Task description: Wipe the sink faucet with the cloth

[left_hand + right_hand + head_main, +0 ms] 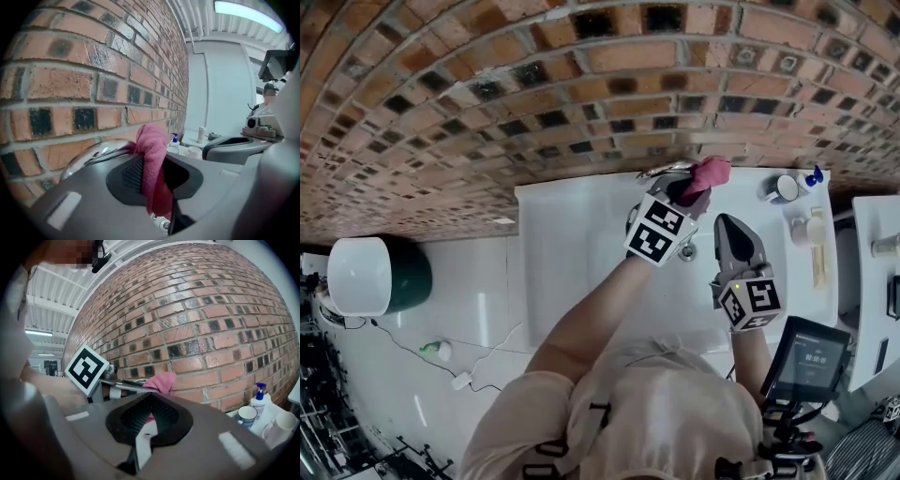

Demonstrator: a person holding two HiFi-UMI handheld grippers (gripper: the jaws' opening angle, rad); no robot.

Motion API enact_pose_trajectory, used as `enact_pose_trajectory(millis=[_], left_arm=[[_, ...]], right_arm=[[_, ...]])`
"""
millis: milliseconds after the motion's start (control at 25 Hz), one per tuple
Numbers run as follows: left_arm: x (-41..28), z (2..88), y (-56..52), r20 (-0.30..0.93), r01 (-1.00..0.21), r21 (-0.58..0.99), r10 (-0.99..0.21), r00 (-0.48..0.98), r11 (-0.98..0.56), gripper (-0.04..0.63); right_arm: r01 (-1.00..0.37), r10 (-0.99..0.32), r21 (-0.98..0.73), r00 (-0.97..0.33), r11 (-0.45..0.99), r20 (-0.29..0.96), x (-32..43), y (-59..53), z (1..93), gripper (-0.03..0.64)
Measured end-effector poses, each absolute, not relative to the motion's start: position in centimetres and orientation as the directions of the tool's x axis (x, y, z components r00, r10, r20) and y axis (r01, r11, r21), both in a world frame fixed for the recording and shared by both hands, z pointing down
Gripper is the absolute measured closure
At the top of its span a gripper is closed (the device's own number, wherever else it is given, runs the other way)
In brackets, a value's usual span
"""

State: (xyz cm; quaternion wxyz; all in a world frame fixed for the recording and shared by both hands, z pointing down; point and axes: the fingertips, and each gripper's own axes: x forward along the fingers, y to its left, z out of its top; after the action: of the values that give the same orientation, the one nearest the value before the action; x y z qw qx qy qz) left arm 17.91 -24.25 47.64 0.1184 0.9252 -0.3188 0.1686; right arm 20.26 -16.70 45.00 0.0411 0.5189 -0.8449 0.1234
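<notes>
Wash corner of an institutional workroom: brick wall [581,84] behind the faucet [661,172], white bench [572,244] around it, mug [783,189] and pump bottle [813,176] right of it, ceiling strip light [243,13] above.

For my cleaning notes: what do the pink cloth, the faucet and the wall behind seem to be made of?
Cloth: soft fabric, maybe microfibre, by its fuzzy weave.
Faucet: probably chromed metal, shiny with bright glints.
Wall: brick, matte rough faces, pale mortar joints.

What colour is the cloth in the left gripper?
Pink, a deep rose shade. The cloth shows best in the left gripper view.
</notes>
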Motion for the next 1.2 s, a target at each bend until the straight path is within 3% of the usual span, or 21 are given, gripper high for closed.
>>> enact_pose_trajectory(millis=[400, 760, 1200], left_arm=[[18.0, 53.1, -25.5, 0.496, -0.647, 0.112, -0.522, 0.694, -0.754, 0.512], [19.2, 41.1, -24.0, 0.302, -0.602, -0.081, -0.595, 0.745, -0.794, 0.511], [5.9, 42.4, -24.0, 0.307, -0.792, 0.026, -0.749, 0.587, -0.61, 0.511]], right_arm=[[-0.882, -0.862, -0.168, -0.467, 0.44, 0.198, 20.2, -17.0, 45.1, 0.632], [-0.872, -0.856, -0.168, -0.486, 0.461, 0.175, 19.3, -16.5, 44.1, 0.632], [-0.843, -0.83, -0.151, -0.536, 0.516, 0.154, 16.2, -16.2, 42.6, 0.632]])
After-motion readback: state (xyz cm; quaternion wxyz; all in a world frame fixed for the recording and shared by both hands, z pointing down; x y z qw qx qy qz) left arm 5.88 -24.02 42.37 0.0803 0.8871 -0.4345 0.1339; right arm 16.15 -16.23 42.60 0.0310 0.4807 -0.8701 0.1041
